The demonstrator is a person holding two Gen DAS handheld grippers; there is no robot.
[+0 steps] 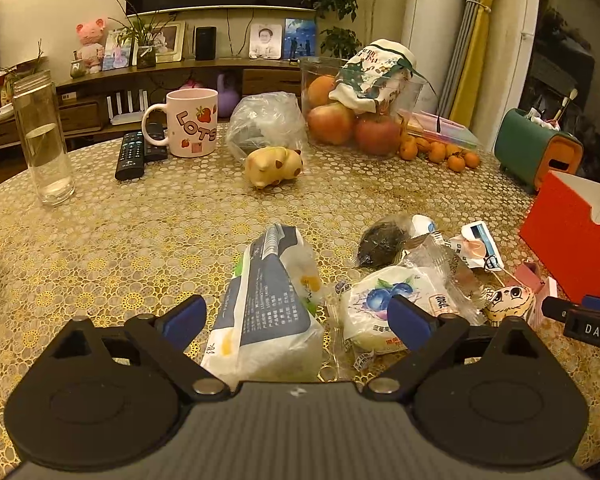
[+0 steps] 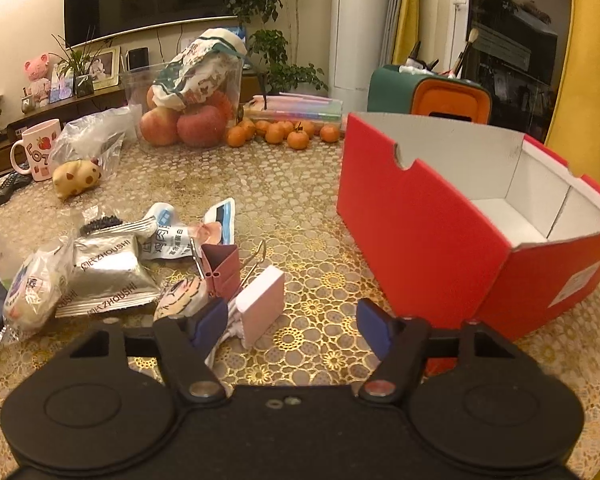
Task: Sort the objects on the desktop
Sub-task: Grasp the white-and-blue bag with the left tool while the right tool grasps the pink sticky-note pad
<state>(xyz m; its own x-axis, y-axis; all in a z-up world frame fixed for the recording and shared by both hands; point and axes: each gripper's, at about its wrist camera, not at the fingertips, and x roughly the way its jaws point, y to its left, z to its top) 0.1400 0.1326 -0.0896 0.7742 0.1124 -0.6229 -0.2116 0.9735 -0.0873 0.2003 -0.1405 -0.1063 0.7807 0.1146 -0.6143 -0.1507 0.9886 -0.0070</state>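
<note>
Now, through your left wrist camera, your left gripper [image 1: 296, 322] hangs low over the gold-patterned tablecloth [image 1: 140, 240] with its 2 blue-padded fingers [image 1: 186, 316] spread wide and nothing held. Between them lies a white and navy snack bag [image 1: 266, 304], lengthwise and untouched by either pad. Just right of it sits a blueberry-print wrapped pastry [image 1: 380, 304], partly behind the right finger, and a dark wrapped item [image 1: 380, 242] lies beyond that. A piglet figurine [image 1: 275, 166] stands farther off near the pink mug [image 1: 192, 122], with 2 remote controls [image 1: 138, 152] and a tall glass [image 1: 42, 140] to the left. The red box [image 1: 568, 244] shows at the right edge.

Through your right wrist camera, your right gripper [image 2: 292, 328] is also wide open and empty. A pink sticky-note block [image 2: 262, 300] stands tilted just inside the left finger; whether the pad touches it is unclear. Behind it sits a pink binder clip [image 2: 220, 268], beside a round cartoon-face item [image 2: 182, 298] and 2 silver snack packets [image 2: 108, 276]. The open red box [image 2: 428, 236] stands to the right, its white interior showing nothing inside. Tangerines [image 2: 284, 132] line the far side.
</note>
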